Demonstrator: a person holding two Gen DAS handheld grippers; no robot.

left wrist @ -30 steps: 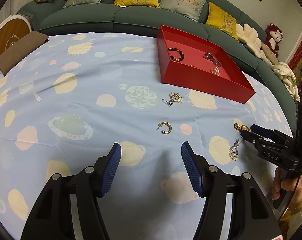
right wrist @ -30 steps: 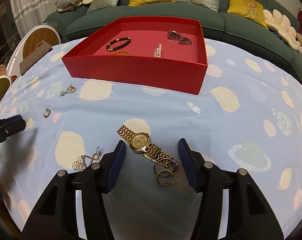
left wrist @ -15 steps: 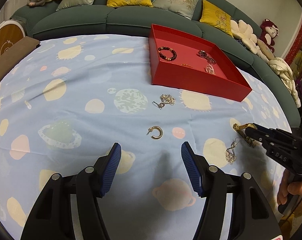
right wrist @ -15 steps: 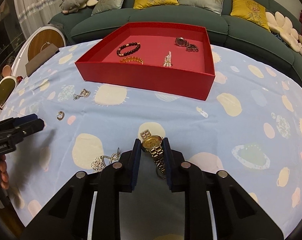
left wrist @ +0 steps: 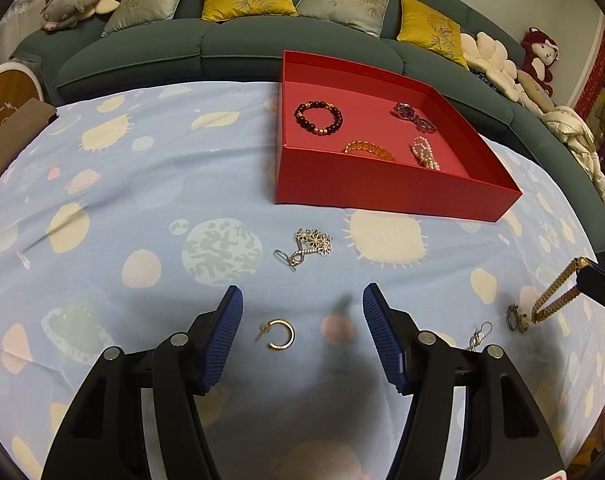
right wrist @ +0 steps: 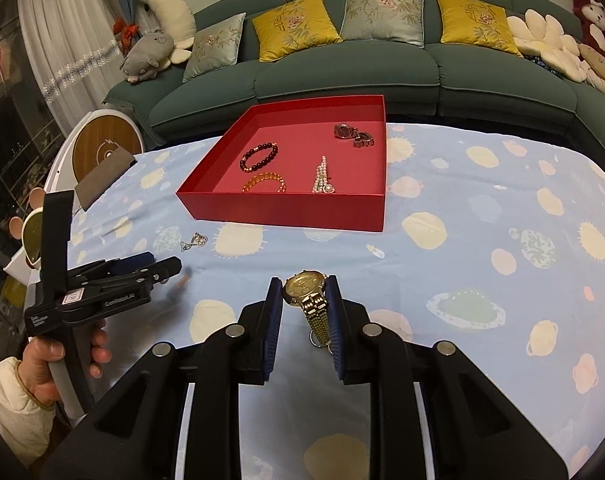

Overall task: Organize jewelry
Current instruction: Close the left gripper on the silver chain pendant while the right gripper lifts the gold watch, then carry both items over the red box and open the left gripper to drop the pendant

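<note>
My right gripper (right wrist: 304, 292) is shut on a gold watch (right wrist: 308, 292) and holds it lifted above the cloth; its band (left wrist: 558, 296) hangs in the left wrist view. My left gripper (left wrist: 302, 320) is open, low over a gold hoop earring (left wrist: 280, 334) that lies between its fingers. A silver flower brooch (left wrist: 312, 244) lies ahead of it. The red tray (left wrist: 382, 188) holds a dark bead bracelet (left wrist: 318, 117), a silver watch (left wrist: 414, 117), an amber bracelet (left wrist: 368, 149) and a pearl piece (left wrist: 425, 154).
A silver dangle earring (left wrist: 480, 334) and a ring-like piece (left wrist: 516, 318) lie on the cloth to the right of my left gripper. A green sofa (right wrist: 342, 76) with cushions runs behind the table. A brown pad (right wrist: 102, 176) lies at the far left edge.
My right gripper has closed on the gold watch and lifted it off the cloth. My left gripper has moved forward so that the gold hoop earring lies between its fingers.
</note>
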